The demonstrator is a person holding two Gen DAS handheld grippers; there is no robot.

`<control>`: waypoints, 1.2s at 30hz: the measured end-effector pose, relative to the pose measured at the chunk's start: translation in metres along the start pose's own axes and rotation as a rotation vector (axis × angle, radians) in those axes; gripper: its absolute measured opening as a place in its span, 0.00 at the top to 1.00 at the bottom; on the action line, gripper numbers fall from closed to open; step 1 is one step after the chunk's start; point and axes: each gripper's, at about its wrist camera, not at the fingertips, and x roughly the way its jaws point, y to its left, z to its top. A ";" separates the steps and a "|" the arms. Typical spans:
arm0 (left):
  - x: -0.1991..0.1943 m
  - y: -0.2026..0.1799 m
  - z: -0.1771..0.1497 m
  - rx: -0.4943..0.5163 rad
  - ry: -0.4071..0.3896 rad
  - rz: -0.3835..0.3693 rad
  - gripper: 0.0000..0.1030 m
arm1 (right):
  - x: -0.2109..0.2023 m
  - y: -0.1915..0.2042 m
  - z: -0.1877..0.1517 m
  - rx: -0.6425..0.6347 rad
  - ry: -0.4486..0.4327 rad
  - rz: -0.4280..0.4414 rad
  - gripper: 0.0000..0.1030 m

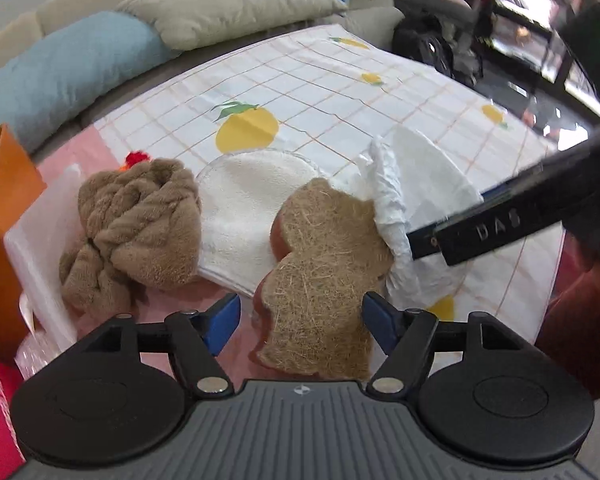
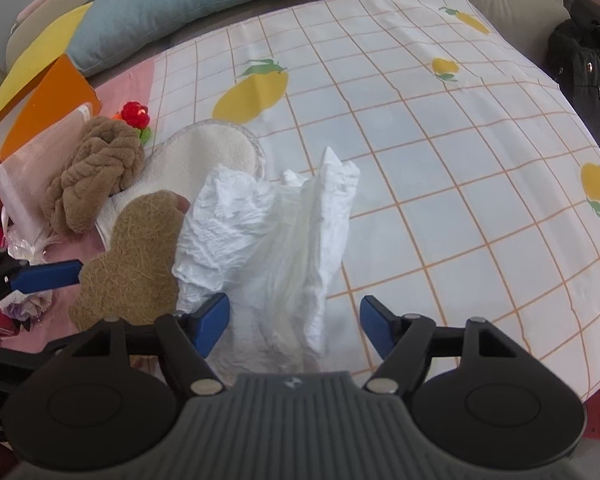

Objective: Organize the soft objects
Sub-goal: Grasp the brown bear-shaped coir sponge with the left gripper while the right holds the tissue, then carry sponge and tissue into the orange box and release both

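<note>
A brown fibre sponge (image 1: 324, 276) lies on the table between the open fingers of my left gripper (image 1: 300, 316); it also shows in the right wrist view (image 2: 136, 260). A crumpled white tissue cloth (image 2: 276, 240) lies between the open fingers of my right gripper (image 2: 294, 320), and it shows in the left wrist view (image 1: 412, 196). A twisted brown towel (image 1: 136, 232) and a round white pad (image 1: 244, 204) lie to the left. Neither gripper is holding anything.
A checked tablecloth (image 2: 440, 140) with lemon prints covers the table. An orange box (image 1: 4, 216) and a white plastic bag (image 1: 40, 248) stand at the left. A red knitted flower (image 2: 136, 114) lies behind the towel. Cushions (image 1: 60, 68) line the sofa behind.
</note>
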 end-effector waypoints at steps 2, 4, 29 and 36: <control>0.000 -0.012 -0.001 0.087 -0.008 0.021 0.14 | 0.000 -0.001 0.000 0.005 0.000 0.005 0.28; 0.002 -0.024 -0.003 0.158 -0.008 0.032 0.11 | 0.001 -0.001 0.001 0.004 0.001 0.006 0.28; -0.055 0.044 -0.036 -0.324 -0.030 0.109 0.17 | 0.027 0.051 0.003 -0.238 -0.037 -0.053 0.27; -0.076 0.052 -0.040 -0.373 -0.070 0.104 0.17 | 0.011 0.061 -0.005 -0.305 -0.037 -0.086 0.74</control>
